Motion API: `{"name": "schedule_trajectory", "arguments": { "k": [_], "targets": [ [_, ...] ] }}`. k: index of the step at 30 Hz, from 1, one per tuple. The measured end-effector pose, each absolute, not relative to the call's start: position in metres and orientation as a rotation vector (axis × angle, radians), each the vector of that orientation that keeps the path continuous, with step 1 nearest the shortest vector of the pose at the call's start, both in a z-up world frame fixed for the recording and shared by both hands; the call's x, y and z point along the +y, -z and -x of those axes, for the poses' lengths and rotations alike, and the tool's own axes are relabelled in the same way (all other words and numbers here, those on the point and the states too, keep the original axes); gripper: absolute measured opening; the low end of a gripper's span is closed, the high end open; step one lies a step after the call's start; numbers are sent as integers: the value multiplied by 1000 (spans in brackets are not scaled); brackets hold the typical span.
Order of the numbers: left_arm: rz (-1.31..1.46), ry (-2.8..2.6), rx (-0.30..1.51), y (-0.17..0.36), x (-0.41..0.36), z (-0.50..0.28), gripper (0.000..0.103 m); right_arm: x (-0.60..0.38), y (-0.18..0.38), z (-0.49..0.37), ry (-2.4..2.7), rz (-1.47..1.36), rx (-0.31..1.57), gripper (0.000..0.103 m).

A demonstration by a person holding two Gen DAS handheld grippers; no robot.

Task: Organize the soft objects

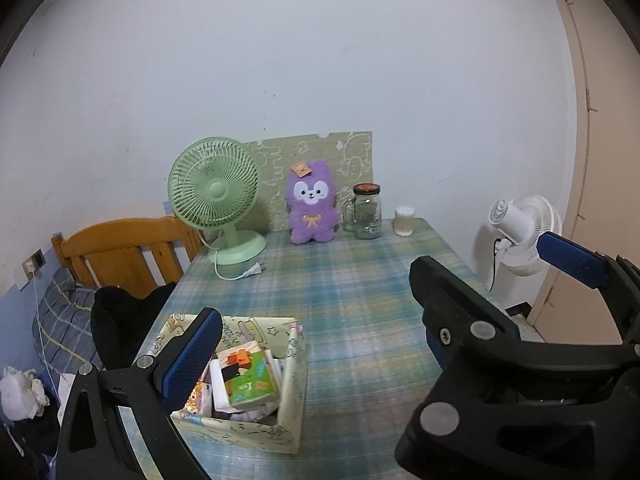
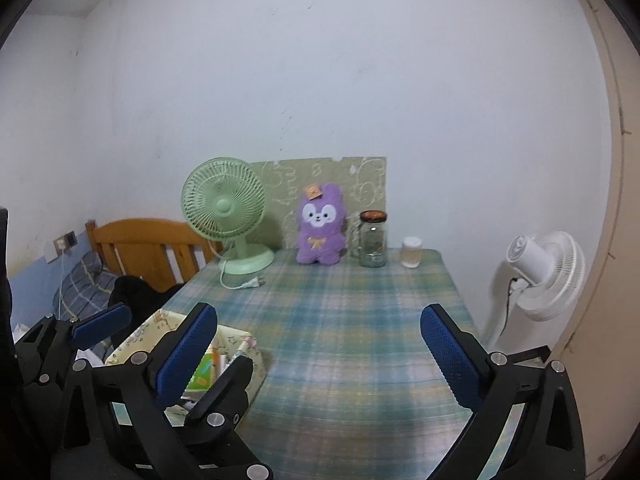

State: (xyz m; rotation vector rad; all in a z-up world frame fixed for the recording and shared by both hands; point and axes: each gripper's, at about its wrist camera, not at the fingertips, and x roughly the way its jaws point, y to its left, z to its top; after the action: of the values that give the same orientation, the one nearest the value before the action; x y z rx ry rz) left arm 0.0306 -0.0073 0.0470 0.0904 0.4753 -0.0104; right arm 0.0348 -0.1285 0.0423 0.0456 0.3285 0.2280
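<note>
A purple plush toy (image 1: 312, 204) sits upright at the far edge of the plaid table (image 1: 352, 296), against a patterned board; it also shows in the right wrist view (image 2: 320, 230). A pale patterned box (image 1: 240, 380) holding books and packets stands at the table's near left, also in the right wrist view (image 2: 180, 352). My left gripper (image 1: 316, 340) is open and empty, its left finger over the box. My right gripper (image 2: 320, 352) is open and empty above the near table. The right gripper also shows in the left wrist view (image 1: 572, 260), and the left gripper in the right wrist view (image 2: 160, 344).
A green desk fan (image 1: 218, 204) with a loose plug stands far left. A glass jar (image 1: 366, 210) and a small cup (image 1: 404, 221) stand right of the plush. A white floor fan (image 1: 524, 232) stands beside the table's right edge. A wooden bed frame (image 1: 128, 252) lies left.
</note>
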Motion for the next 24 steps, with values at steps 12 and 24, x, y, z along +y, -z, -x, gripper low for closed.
{"name": "schedule_trajectory", "arguments": {
  "k": [12, 24],
  "targets": [
    [-94, 9, 445, -49, -26, -14, 103, -161, -42, -9, -174, -75, 305, 103],
    [-66, -19, 416, -55, -19, -1, 103, -170, -50, 6, -166, -81, 267, 103]
  ]
}}
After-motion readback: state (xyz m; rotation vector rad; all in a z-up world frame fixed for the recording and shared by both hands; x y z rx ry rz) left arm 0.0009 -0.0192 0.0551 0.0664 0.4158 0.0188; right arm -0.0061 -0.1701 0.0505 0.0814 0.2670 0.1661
